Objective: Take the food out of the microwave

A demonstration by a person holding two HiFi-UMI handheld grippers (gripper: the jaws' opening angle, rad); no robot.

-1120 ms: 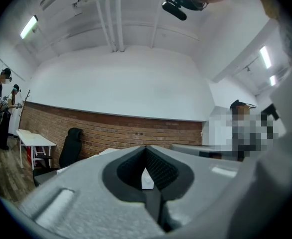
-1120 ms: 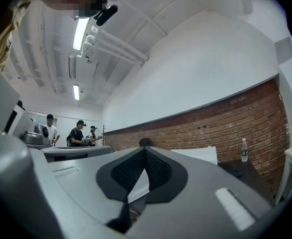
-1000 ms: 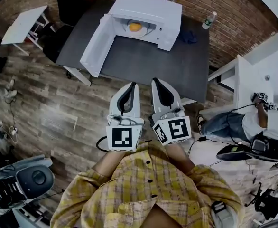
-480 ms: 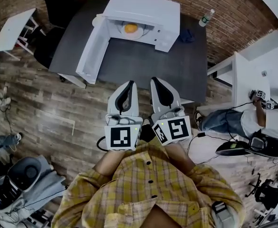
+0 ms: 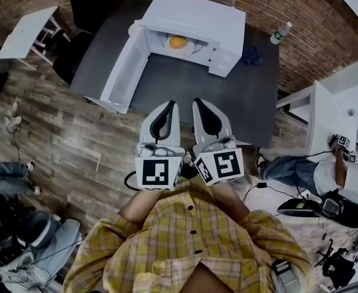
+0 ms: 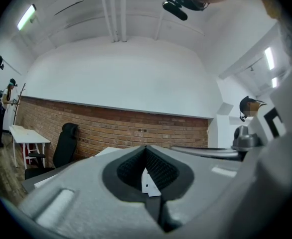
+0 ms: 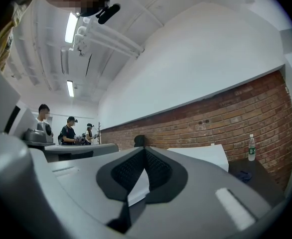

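Since a second earlier the view had drawn a little nearer to the desk (image 5: 185, 93), so the microwave (image 5: 197, 14) showed slightly larger. A pair of legs in jeans (image 5: 5, 180) had also come in at the left side of the floor. The left gripper (image 5: 170, 104) and right gripper (image 5: 198, 102) were held side by side, close but apart, with their tips over the desk's near edge and pointing toward the microwave. Each gripper's own view showed its jaws pressed together with nothing caught between them. The microwave stood at the middle of the desk's far edge with its door (image 5: 123, 72) swung wide toward the left edge. The food (image 5: 178, 42), a round orange lump, lay on a white plate (image 5: 192, 45) inside the microwave, well apart from both grippers. A blue cloth (image 5: 250, 55) lay just right of the microwave, and a bottle (image 5: 278, 34) stood near the far right corner. Beyond the desk's right edge a person (image 5: 316, 173) in jeans and a white top showed.
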